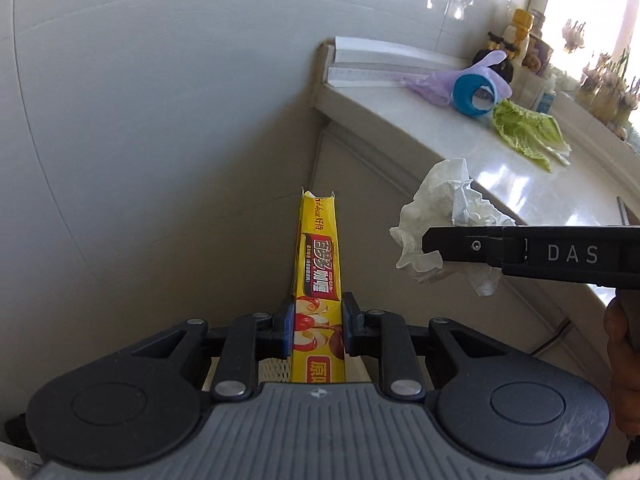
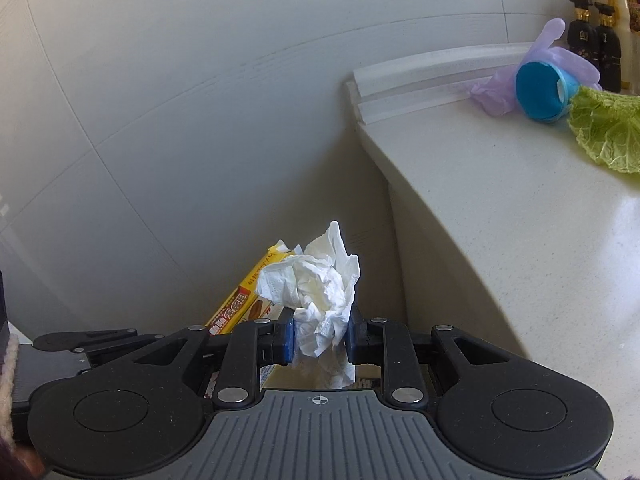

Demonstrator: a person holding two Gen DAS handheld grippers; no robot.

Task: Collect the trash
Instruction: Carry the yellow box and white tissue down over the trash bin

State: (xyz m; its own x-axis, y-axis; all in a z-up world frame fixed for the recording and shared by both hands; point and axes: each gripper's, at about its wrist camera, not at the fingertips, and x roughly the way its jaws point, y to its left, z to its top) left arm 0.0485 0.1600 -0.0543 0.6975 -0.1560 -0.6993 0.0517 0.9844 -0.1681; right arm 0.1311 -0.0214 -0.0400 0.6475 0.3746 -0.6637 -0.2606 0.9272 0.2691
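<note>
My left gripper (image 1: 317, 326) is shut on a flat yellow snack box (image 1: 318, 264) that sticks straight out ahead of it, off the counter's end. My right gripper (image 2: 320, 336) is shut on a crumpled white tissue (image 2: 316, 284). In the left wrist view the tissue (image 1: 444, 208) and the right gripper (image 1: 434, 246) show from the side, to the right of the box. The yellow box (image 2: 240, 300) shows behind the tissue, at its left, in the right wrist view. Both hang beside the counter's (image 2: 500, 200) left end, in front of a grey tiled wall.
On the counter (image 1: 520, 176) lie a purple glove (image 2: 548, 64), a blue cup on its side (image 2: 540, 90) and a green cabbage leaf (image 2: 608, 132). Dark bottles (image 2: 596, 40) stand at the back. A white mesh edge (image 1: 274, 368) shows under my left gripper.
</note>
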